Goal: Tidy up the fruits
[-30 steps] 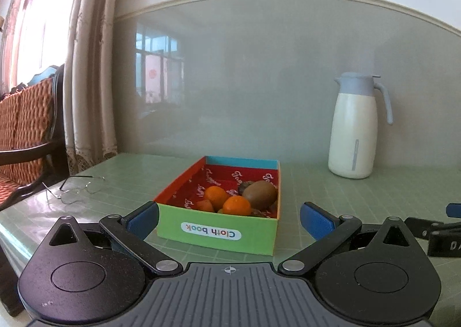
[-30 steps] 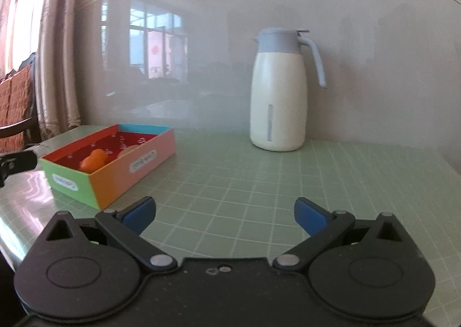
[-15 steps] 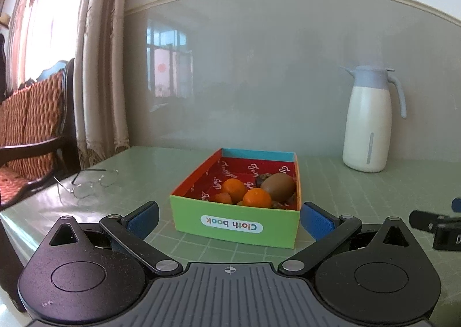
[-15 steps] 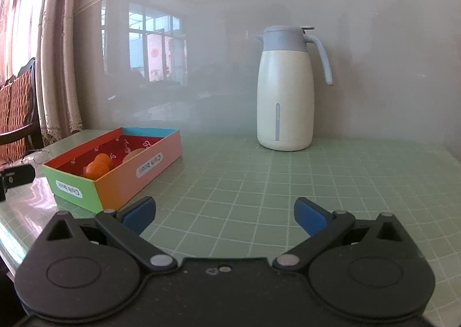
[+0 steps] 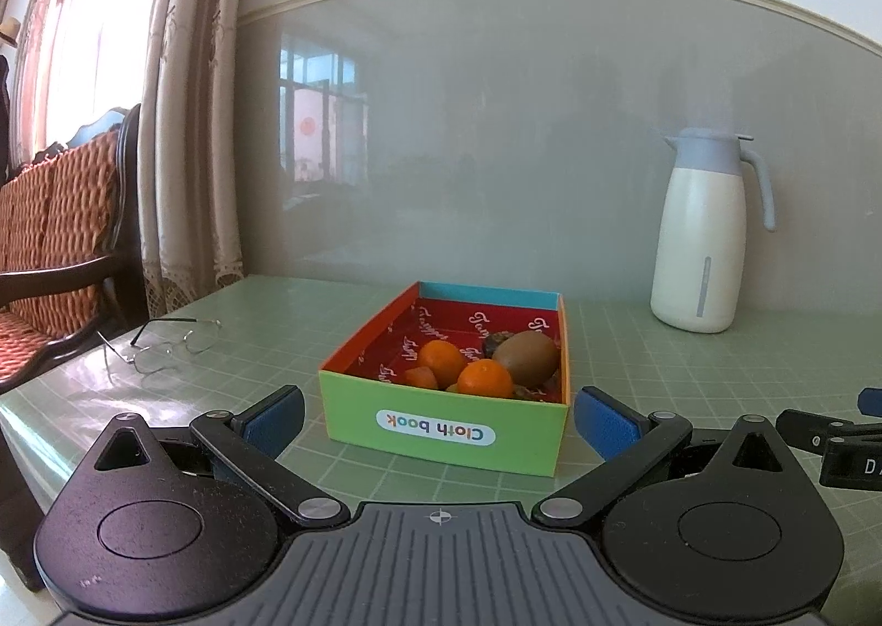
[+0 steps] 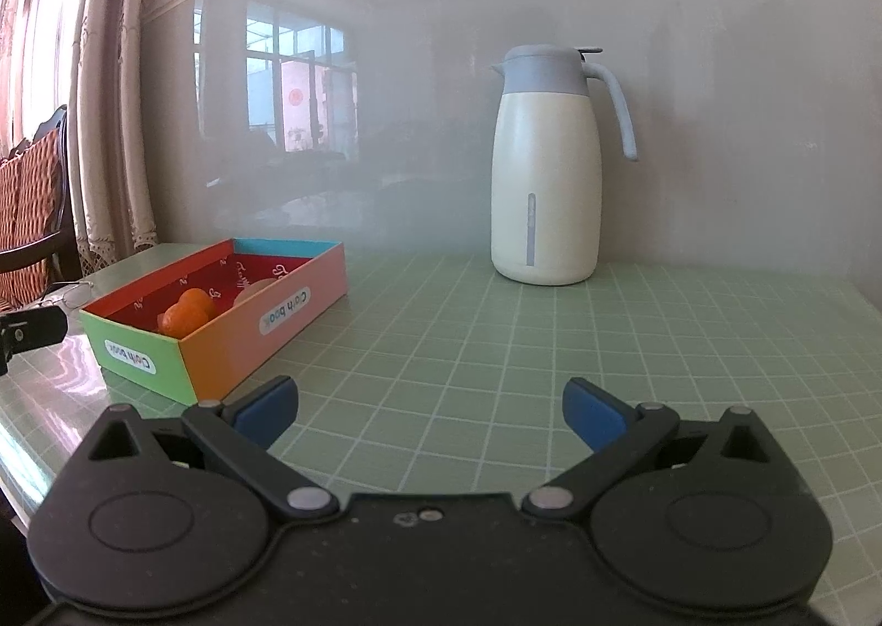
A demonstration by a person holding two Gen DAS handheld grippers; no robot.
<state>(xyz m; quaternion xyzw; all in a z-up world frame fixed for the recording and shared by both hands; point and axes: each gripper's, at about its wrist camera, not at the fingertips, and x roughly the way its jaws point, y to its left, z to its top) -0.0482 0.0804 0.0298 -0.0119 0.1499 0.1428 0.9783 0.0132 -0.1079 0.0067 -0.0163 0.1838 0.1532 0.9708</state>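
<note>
Grippers first: our left gripper (image 5: pixel 438 419) and right gripper (image 6: pixel 430 413) both stand spread wide with nothing between the fingers, low at the bottom of each frame over the green table (image 6: pixel 551 350). Just beyond our left one, centre frame, sits the box (image 5: pixel 446 424) holding two oranges (image 5: pixel 485 378), a kiwi (image 5: pixel 525 358) and smaller pieces. We see no loose fruit, so we judge the sorting nearly done.
</note>
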